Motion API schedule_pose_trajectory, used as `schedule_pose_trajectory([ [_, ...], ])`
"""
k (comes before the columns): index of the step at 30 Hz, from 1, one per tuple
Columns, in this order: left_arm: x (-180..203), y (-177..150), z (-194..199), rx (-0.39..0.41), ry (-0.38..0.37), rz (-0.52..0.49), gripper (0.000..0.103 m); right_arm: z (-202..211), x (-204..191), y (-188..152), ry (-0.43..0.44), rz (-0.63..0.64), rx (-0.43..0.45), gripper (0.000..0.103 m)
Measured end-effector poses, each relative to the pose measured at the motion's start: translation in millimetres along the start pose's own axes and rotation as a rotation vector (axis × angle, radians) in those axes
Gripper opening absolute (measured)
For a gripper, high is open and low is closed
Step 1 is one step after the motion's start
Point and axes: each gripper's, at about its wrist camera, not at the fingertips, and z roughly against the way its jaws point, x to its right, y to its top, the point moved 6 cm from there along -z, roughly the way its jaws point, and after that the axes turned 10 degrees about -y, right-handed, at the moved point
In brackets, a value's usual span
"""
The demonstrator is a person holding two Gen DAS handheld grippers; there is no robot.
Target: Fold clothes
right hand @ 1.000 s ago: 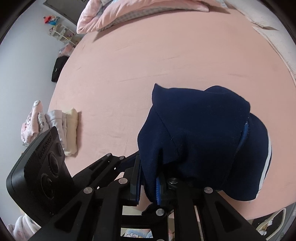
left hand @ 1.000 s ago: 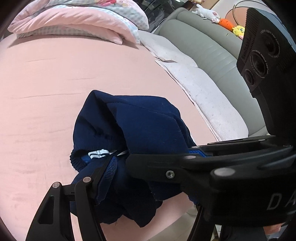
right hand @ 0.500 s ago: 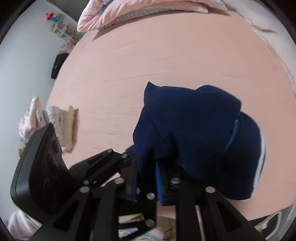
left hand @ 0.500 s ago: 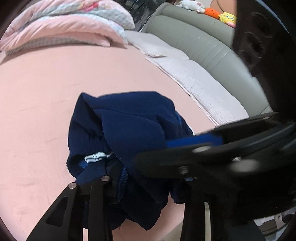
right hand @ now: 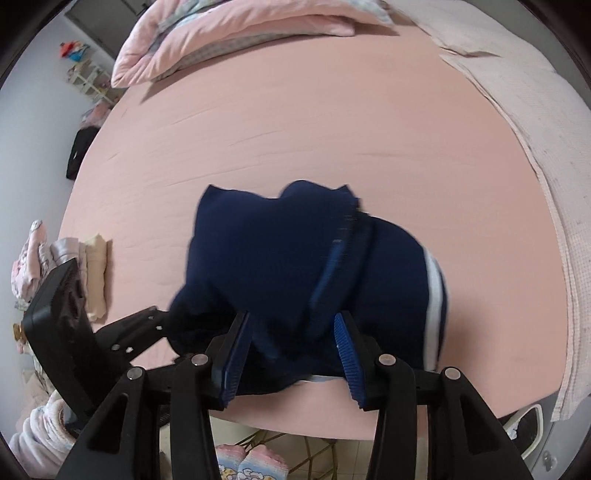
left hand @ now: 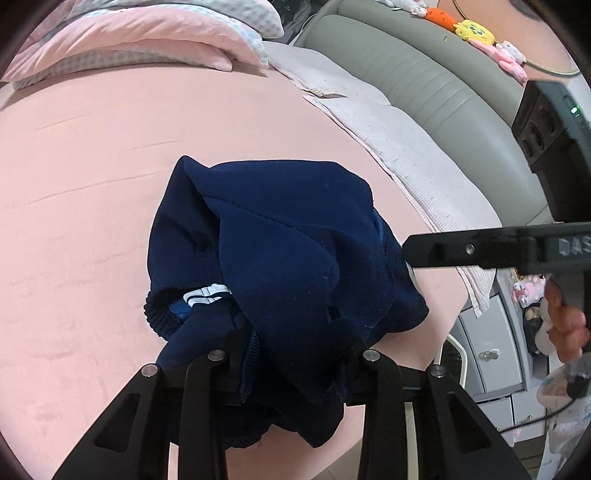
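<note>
The pink bed sheet [right hand: 332, 122] fills both views, wide and bare beyond the navy garment [left hand: 295, 258], which lies bunched close to the sheet's near edge — floor tiles show just below that edge in the right wrist view. A folded pink quilt [right hand: 236, 33] sits at the far end, well apart from the garment, and a pale dotted blanket [left hand: 417, 155] runs along the sheet's right border, near it. The left gripper [left hand: 291, 354] is closing, its jaws buried in the garment's near folds and bunching the cloth. The right gripper [right hand: 291, 347] is opening — its blue pads [right hand: 345, 354] stand clear, cloth lying loosely between them.
</note>
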Motion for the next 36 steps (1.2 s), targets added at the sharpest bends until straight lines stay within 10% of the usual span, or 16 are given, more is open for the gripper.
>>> schedule_pose_trajectory([
  [11, -3, 0, 0, -0.026, -0.014, 0.012, 0.03, -20, 31, 3, 0.132, -0.197, -0.069, 0.046],
  [33, -16, 8, 18, 0.0, -0.062, 0.05, 0.03, -41, -22, 1, 0.374, -0.107, -0.047, 0.047],
  [36, -17, 11, 19, -0.009, -0.068, 0.051, 0.03, -45, -28, 1, 0.379, -0.105, -0.033, 0.034],
])
